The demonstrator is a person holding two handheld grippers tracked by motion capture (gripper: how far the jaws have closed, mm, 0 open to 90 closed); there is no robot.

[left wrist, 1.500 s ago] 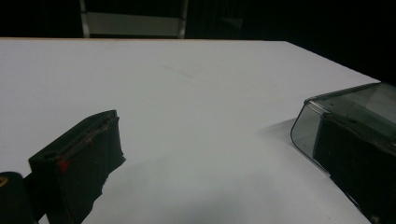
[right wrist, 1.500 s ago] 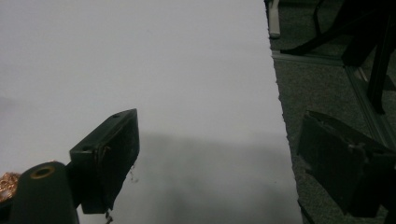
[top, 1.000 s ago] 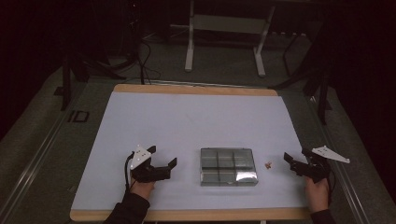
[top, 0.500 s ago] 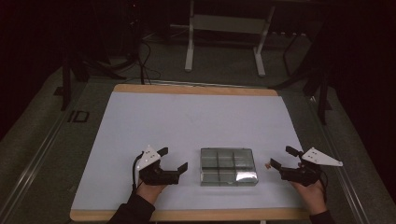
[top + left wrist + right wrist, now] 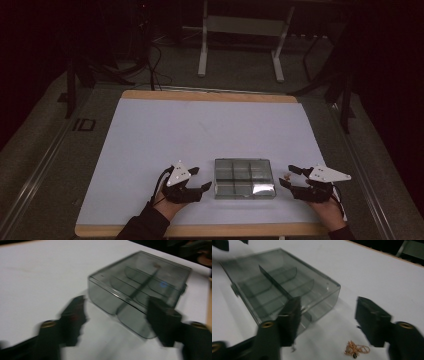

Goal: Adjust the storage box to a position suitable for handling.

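Clear box (image 5: 244, 178) lying flat near the table's (image 5: 150, 135) front edge, lid shut, dividers showing through. Flanked by left gripper (image 5: 198, 181) and right gripper (image 5: 289, 177), each just beside a short end and neither touching: placed so, probably, to steady or open the box from both sides at once. Left gripper view: box (image 5: 140, 287) ahead of left gripper (image 5: 116, 312), a near corner between the jaw tips, jaws apart and gripping nothing. Right gripper view: right gripper (image 5: 328, 312) with jaws likewise apart, one tip overlapping the box's (image 5: 279, 282) near corner in the picture, contact hard to judge through the blur. Small gold chain (image 5: 355, 349) bunched on the table just below the gap between those jaws, close to the box; seen from above as a speck (image 5: 286, 175) between box and right gripper. Likely set there to go into a compartment once the lid is up, though that is a guess.

Against the earlier high view: both grippers closer in toward the box, left from farther left, right from nearer the table's right edge. Both pairs of jaws have just been closing from full spread, about halfway now, nothing clamped between either. Box and chain unmoved.
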